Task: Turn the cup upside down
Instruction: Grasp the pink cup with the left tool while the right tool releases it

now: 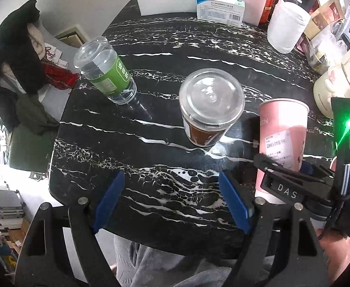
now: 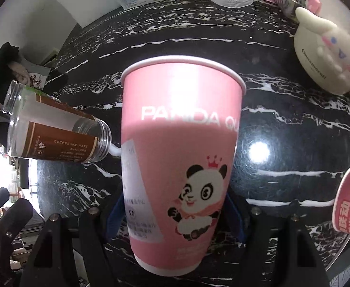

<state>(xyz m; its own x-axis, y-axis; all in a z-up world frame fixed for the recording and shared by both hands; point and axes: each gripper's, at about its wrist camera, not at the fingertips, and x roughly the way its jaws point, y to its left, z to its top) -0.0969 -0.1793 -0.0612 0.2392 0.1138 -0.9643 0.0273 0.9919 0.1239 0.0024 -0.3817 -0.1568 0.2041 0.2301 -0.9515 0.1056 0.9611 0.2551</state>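
Note:
A pink paper cup (image 2: pixel 179 148) with a panda print stands mouth up between the blue pads of my right gripper (image 2: pixel 172 212), which is shut on it over the black marble table (image 2: pixel 282 110). It also shows in the left wrist view (image 1: pixel 281 141), held by the right gripper (image 1: pixel 287 184) at the right. My left gripper (image 1: pixel 172 201) is open and empty above the table's near edge, left of the cup.
Two clear jars stand upside down: a brown-labelled one (image 1: pixel 209 110) and a green-labelled one (image 1: pixel 106 71). At the back are a white box (image 1: pixel 219 8), a frosted container (image 1: pixel 287 26) and a cream mug (image 2: pixel 323 57). Another pink cup (image 2: pixel 349 201) sits at the right.

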